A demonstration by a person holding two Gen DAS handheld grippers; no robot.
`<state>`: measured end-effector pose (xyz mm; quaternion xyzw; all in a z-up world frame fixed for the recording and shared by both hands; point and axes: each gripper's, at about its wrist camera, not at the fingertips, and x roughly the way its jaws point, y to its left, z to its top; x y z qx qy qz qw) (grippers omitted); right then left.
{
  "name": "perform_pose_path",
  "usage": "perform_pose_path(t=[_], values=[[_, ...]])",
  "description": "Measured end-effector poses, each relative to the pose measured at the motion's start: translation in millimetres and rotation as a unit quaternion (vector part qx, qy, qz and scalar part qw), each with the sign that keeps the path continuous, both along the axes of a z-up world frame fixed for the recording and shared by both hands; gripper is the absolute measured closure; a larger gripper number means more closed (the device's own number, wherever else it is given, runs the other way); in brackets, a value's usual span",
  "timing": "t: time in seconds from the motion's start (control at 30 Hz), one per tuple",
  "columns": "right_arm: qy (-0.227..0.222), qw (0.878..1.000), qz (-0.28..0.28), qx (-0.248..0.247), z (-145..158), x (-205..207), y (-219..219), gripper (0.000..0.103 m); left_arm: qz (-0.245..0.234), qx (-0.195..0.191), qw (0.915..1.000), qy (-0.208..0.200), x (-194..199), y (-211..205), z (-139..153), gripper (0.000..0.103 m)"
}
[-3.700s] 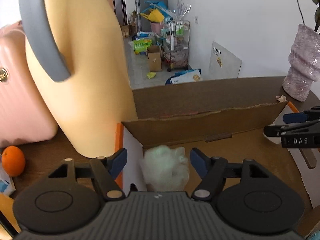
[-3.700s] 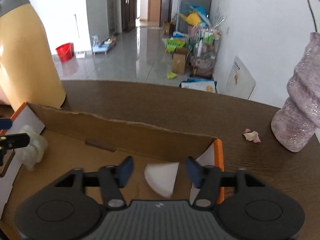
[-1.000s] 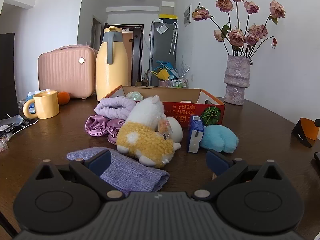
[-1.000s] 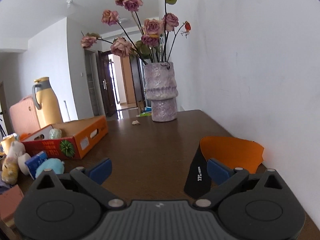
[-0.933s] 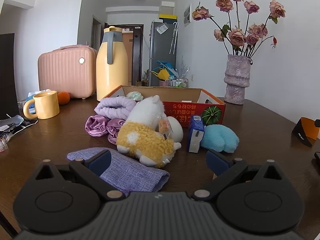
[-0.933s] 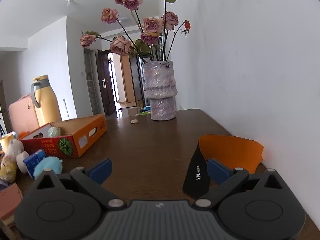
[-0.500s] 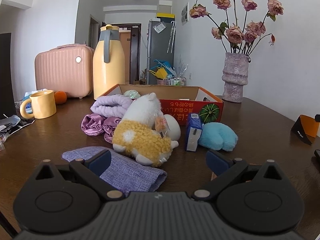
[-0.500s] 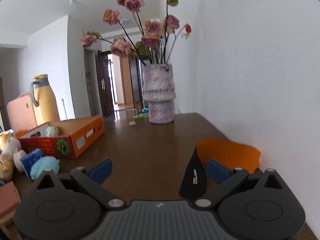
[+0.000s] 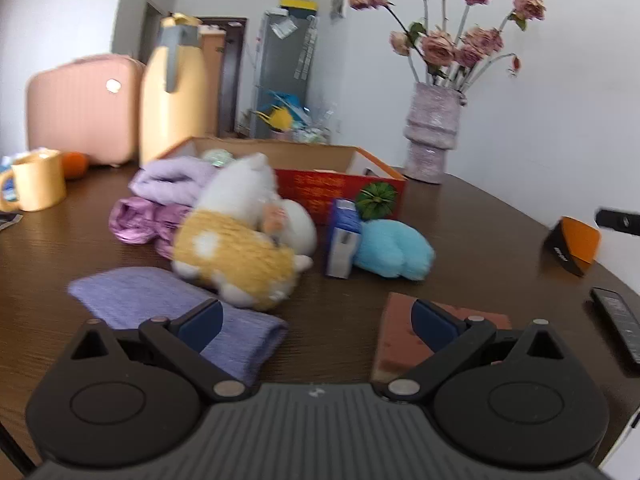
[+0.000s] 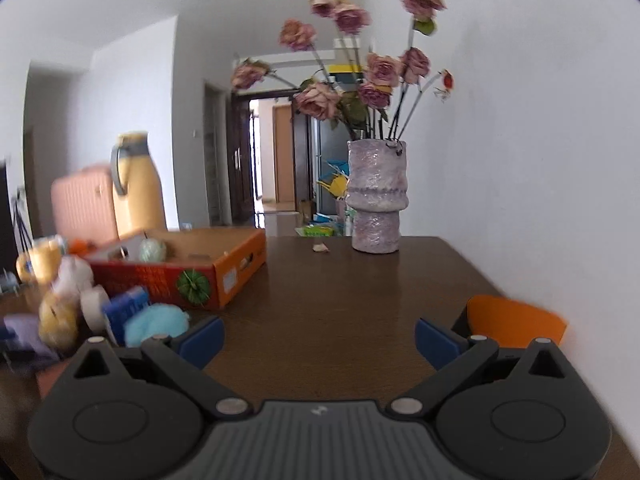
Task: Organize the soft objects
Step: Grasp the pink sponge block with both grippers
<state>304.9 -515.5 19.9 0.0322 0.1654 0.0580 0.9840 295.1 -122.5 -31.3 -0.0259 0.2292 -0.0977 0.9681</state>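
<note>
**A:** What does the left wrist view show?

**B:** The left gripper (image 9: 315,322) hangs low over the dark wooden table (image 9: 480,248) with its jaws spread wide and nothing between them. Its left fingertip sits over a folded lavender cloth (image 9: 160,300); its right fingertip sits over a brick-red flat pad (image 9: 400,320).

**A:** And the soft things?

**B:** Clustered ahead on the table. A yellow-and-white plush toy (image 9: 236,240) lies in the middle, touching the far edge of the cloth. Behind it to the left is a purple bundle of fabric (image 9: 160,200). To the right a blue carton (image 9: 342,240) stands upright, and a light-blue plush (image 9: 394,250) lies just beside it. Behind them all stands the orange cardboard box (image 9: 340,190), with a pale green ball (image 9: 218,156) showing over its rim.

**A:** Anything else there?

**B:** A yellow mug (image 9: 36,184), an orange (image 9: 75,164), a pink case (image 9: 80,108), a yellow jug (image 9: 176,100) and a vase of roses (image 9: 432,136).

**A:** The right wrist view?

**B:** The right gripper (image 10: 318,340) is also wide apart and holds nothing, above bare table (image 10: 340,300). An orange-and-black strap (image 10: 516,322) lies just past its right fingertip. The box (image 10: 224,268) is off to the left with the green ball (image 10: 152,250) inside; the light-blue plush (image 10: 156,326), blue carton (image 10: 126,306) and plush toy (image 10: 66,300) lie in front of it, blurred. The vase (image 10: 376,200) stands at the far edge.
</note>
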Motion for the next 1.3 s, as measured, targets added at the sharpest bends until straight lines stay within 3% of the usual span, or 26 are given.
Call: perform_pose_path(t=[0.07, 0.1, 0.2, 0.3, 0.37, 0.4, 0.53, 0.7, 0.8, 0.93, 0.97, 1.07, 1.13, 1.2, 1.3], values=[[0.009, 0.997, 0.015, 0.078, -4, 2, 7, 0.001, -0.016, -0.007, 0.9998, 0.007, 5, -4, -2, 0.008], [0.019, 0.995, 0.035, 0.094, -8, 4, 18, 0.001, -0.025, -0.012, 0.9996, 0.010, 8, -7, -4, 0.016], [0.039, 0.993, 0.065, 0.085, -20, 5, 63, 0.003, -0.053, -0.036, 0.9972, 0.039, 20, -14, -9, 0.040], [0.082, 0.988, 0.095, 0.095, -34, 10, 99, 0.018, -0.082, -0.065, 0.9913, 0.079, 35, -14, -14, 0.061], [0.120, 0.982, 0.105, 0.103, -45, 14, 117, 0.035, -0.097, -0.088, 0.9871, 0.092, 40, -11, -14, 0.072], [0.131, 0.980, 0.103, 0.110, -49, 14, 122, 0.038, -0.106, -0.098, 0.9847, 0.098, 41, -9, -14, 0.075], [0.161, 0.972, 0.094, 0.144, -66, 5, 138, 0.052, -0.125, -0.115, 0.9797, 0.107, 34, -8, -14, 0.076], [0.161, 0.970, 0.070, 0.168, -68, -9, 142, 0.055, -0.120, -0.146, 0.9735, 0.129, 23, 1, -13, 0.077], [0.161, 0.970, 0.066, 0.171, -68, -15, 139, 0.055, -0.140, -0.176, 0.9623, 0.153, 12, 11, -13, 0.077], [0.155, 0.972, 0.062, 0.164, -65, -29, 137, 0.045, -0.150, -0.166, 0.9621, 0.156, -4, 12, -11, 0.075], [0.154, 0.973, 0.058, 0.162, -64, -32, 136, 0.044, -0.148, -0.164, 0.9630, 0.154, -6, 12, -11, 0.072], [0.153, 0.973, 0.050, 0.167, -61, -43, 132, 0.043, -0.148, -0.166, 0.9634, 0.151, -9, 14, -8, 0.051], [0.156, 0.971, 0.053, 0.174, -63, -48, 130, 0.044, -0.146, -0.165, 0.9637, 0.151, -9, 13, -8, 0.052], [0.163, 0.968, 0.060, 0.180, -66, -49, 130, 0.045, -0.148, -0.165, 0.9629, 0.154, -7, 13, -10, 0.066], [0.166, 0.966, 0.075, 0.184, -69, -47, 135, 0.059, -0.162, -0.169, 0.9575, 0.168, -4, 9, -17, 0.067]])
